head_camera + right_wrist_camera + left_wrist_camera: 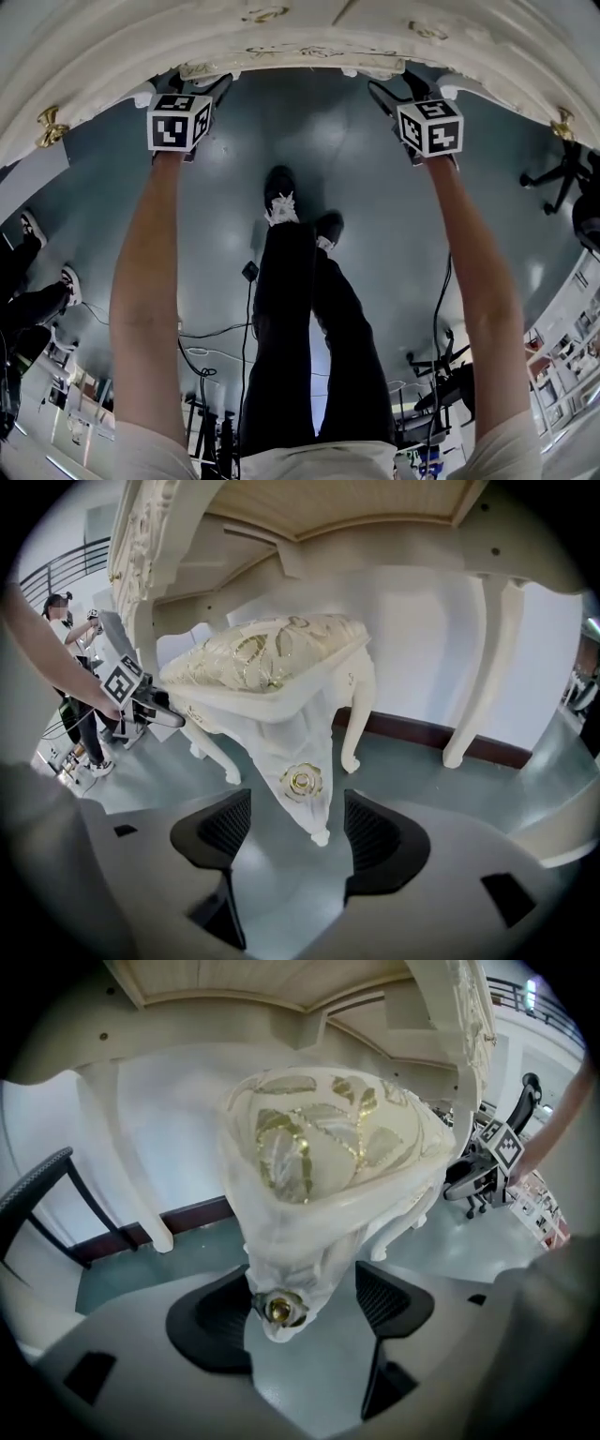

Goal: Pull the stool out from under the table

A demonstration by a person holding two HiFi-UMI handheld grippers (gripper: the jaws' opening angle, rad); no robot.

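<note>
The stool has a cream and gold cushion [328, 1138] and carved cream legs, and it stands under the white table [309, 37]. In the head view the tabletop hides it. My left gripper [305, 1302] is open, and a stool corner leg with a gold rosette [279, 1309] sits between its black pads, close to the left one. My right gripper [295, 817] is open as well, around another corner leg with a gold rosette [302, 782]. In the head view both grippers [192, 89] [403, 94] reach under the table's front edge.
Curved table legs [469, 724] stand behind the stool against a white wall. A black chair frame [56, 1194] is at the left. Office chairs [562, 173] and floor cables [211, 352] lie behind me. My own legs [300, 309] stand between my arms.
</note>
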